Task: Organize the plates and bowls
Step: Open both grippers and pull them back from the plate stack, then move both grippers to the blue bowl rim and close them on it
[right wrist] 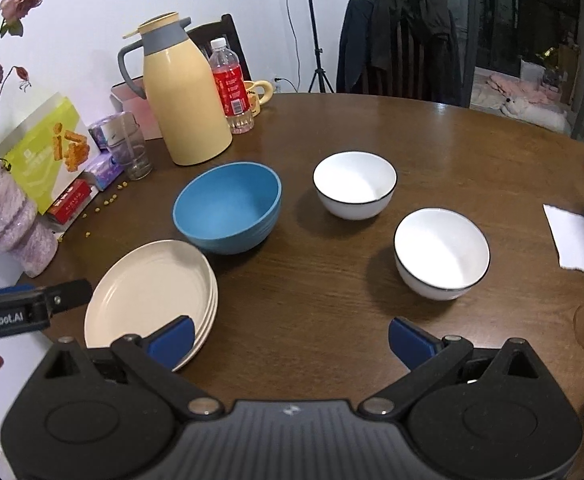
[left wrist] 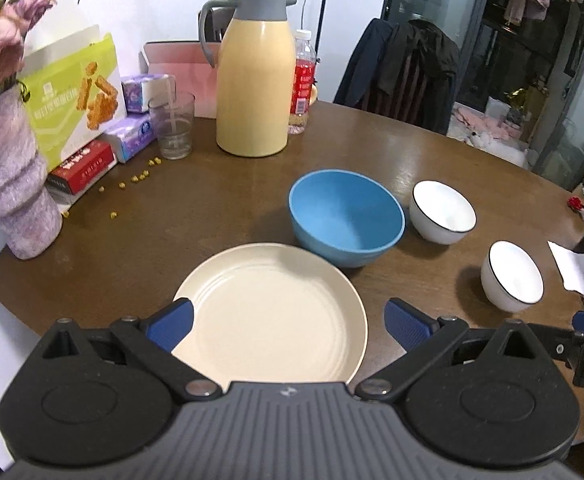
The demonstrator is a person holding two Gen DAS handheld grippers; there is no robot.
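A stack of cream plates [left wrist: 269, 312] [right wrist: 151, 292] lies at the near left of the round brown table [left wrist: 432, 152]. Behind it stands a stack of blue bowls [left wrist: 346, 216] [right wrist: 227, 208]. Two white bowls with dark rims sit to the right, the far one [left wrist: 442, 212] [right wrist: 354, 184] and the near one [left wrist: 512, 276] [right wrist: 441, 253]. My left gripper [left wrist: 287, 322] is open, hovering over the near edge of the plates. My right gripper [right wrist: 292, 340] is open above bare table, between the plates and the near white bowl. Neither holds anything.
At the back left stand a yellow thermos jug [left wrist: 253, 76], a red-labelled bottle [left wrist: 303, 84], a glass [left wrist: 171, 124], snack and tissue boxes [left wrist: 75, 92] and a purple vase with flowers [left wrist: 11, 184]. A chair with a jacket [left wrist: 404, 68] stands behind. White paper [right wrist: 580, 236] lies at right.
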